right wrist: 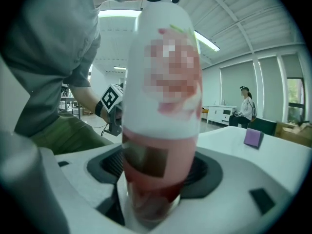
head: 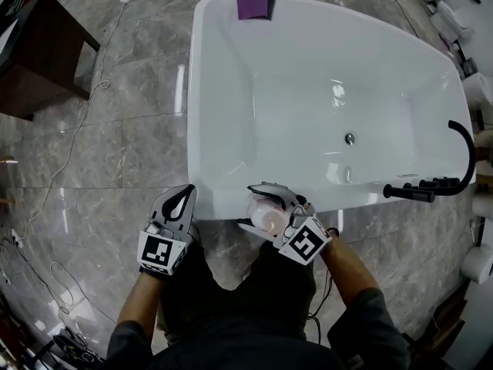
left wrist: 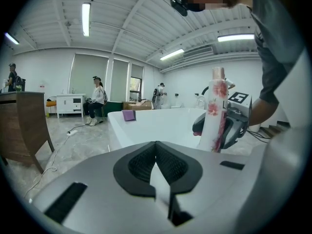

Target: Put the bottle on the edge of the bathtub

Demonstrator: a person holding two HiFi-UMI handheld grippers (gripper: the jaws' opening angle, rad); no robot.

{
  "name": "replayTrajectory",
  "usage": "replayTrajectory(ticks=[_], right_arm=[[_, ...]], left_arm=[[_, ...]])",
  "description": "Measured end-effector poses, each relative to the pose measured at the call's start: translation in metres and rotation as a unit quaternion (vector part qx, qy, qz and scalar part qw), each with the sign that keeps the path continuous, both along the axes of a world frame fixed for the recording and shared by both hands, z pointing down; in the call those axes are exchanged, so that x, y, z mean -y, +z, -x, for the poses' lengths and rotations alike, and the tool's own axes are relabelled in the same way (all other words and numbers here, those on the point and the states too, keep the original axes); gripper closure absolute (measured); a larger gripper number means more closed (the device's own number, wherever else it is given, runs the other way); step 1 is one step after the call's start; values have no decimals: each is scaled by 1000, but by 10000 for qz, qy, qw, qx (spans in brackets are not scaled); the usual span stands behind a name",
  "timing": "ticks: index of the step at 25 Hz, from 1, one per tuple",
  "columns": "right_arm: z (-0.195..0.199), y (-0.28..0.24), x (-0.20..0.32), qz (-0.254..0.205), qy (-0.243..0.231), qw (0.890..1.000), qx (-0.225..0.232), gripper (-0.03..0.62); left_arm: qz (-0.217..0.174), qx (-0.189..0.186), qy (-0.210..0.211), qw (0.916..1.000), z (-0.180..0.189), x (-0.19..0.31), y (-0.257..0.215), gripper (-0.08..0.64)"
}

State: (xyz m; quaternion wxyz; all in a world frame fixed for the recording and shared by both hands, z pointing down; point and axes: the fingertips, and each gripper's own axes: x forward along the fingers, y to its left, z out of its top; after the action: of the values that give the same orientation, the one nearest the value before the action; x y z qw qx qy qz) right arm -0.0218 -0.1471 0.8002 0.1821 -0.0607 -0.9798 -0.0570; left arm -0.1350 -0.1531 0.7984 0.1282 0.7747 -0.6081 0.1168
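Right tool (head: 246,205) stands wide around the white-and-pink plastic bottle (head: 269,218), upright on the near rim of the white bathtub (head: 293,91). Placing looks done to me, so next I back straight off without tipping it.

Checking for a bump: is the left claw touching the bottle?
Apart. The left gripper view shows the bottle standing well beyond the shut left claw, with clear space between.

The left gripper (head: 182,200) and right gripper (head: 254,205) are pale grey, with black pads (left wrist: 141,164) and marker cubes (head: 158,253). The sleeves (head: 370,322) are dark grey.
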Motion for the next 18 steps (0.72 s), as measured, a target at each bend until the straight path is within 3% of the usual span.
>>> replayTrajectory(ticks=[6, 18], right_arm=[[-3, -4, 11, 110, 427, 9987, 242, 250], [-27, -18, 14, 247, 1091, 9937, 29, 250]], left_arm=[[12, 29, 69, 10000, -2, 4, -7, 558], [49, -23, 216, 9998, -3, 9, -34, 558]])
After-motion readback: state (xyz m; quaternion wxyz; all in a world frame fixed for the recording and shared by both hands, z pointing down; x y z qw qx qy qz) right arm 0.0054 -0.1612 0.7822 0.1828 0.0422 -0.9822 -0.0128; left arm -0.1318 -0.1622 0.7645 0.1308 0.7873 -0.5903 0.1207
